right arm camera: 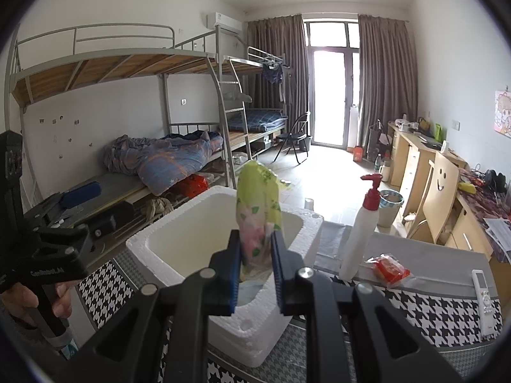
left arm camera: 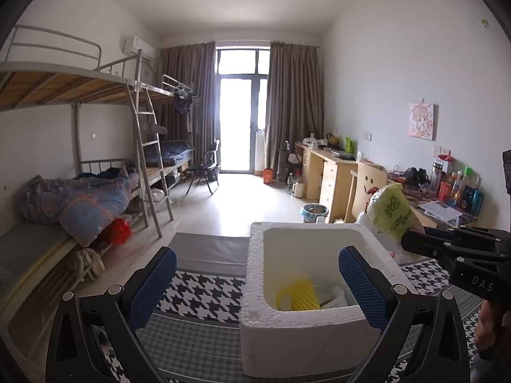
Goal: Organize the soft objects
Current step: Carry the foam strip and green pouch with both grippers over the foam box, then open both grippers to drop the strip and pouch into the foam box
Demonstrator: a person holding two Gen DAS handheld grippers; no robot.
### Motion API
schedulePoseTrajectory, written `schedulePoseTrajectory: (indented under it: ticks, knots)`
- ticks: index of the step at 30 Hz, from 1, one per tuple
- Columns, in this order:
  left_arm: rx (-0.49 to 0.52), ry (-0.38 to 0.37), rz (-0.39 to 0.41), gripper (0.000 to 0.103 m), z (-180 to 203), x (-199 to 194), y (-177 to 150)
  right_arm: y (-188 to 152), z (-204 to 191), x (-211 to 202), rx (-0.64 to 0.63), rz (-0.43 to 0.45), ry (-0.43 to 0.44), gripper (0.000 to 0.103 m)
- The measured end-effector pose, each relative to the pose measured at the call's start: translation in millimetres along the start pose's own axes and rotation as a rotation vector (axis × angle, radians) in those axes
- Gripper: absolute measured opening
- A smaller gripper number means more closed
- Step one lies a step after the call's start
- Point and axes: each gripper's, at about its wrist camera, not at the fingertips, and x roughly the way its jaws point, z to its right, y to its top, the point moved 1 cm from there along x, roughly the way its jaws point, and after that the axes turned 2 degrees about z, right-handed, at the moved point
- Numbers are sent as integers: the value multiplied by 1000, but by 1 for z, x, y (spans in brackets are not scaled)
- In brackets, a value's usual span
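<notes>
Tissue pack [right arm camera: 258,220]: green-and-pink soft pack, long axis upright, top tilted slightly left; held over the right rim of the foam box [right arm camera: 204,223].
Right gripper [right arm camera: 255,271]: fingers clenched on the pack's lower end.
Left gripper [left arm camera: 258,287]: fingers spread wide, holding nothing, straddling the box's near left corner.
Box contents: yellow sponge [left arm camera: 303,295] and something pale, lying at the bottom.
Nearby: pump bottle [right arm camera: 361,236] upright just right of the box; red packet [right arm camera: 388,268] and remote [right arm camera: 484,300] farther right on the houndstooth cloth [right arm camera: 431,312].
</notes>
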Motion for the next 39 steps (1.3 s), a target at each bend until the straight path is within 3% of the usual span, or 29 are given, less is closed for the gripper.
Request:
schedulePoseTrajectory:
  ticks: [20,34,35,36,38,39]
  knots:
    - [-24,25,-9,102,-24,-5,-11,4,-14,17,-23,-32,21,22]
    - [-16,19,-28,102,-21,-4,-20,6,-18,38,-26,-74,0,23]
    - [-17,17,-31,102,-21,-4,-21,6,-18,39,-27,-79,-2,33]
    - [-17,15,-33,102,-20,-4,-21,5,-19,41,-28,-85,-4,50]
    - [-19,13,-36,102,-20,-4,-22,4,-18,42,-30,-77,-18,71]
    - [-21,13,-37,102,-20,-4,-22,3,-18,41,-31,-67,-29,71]
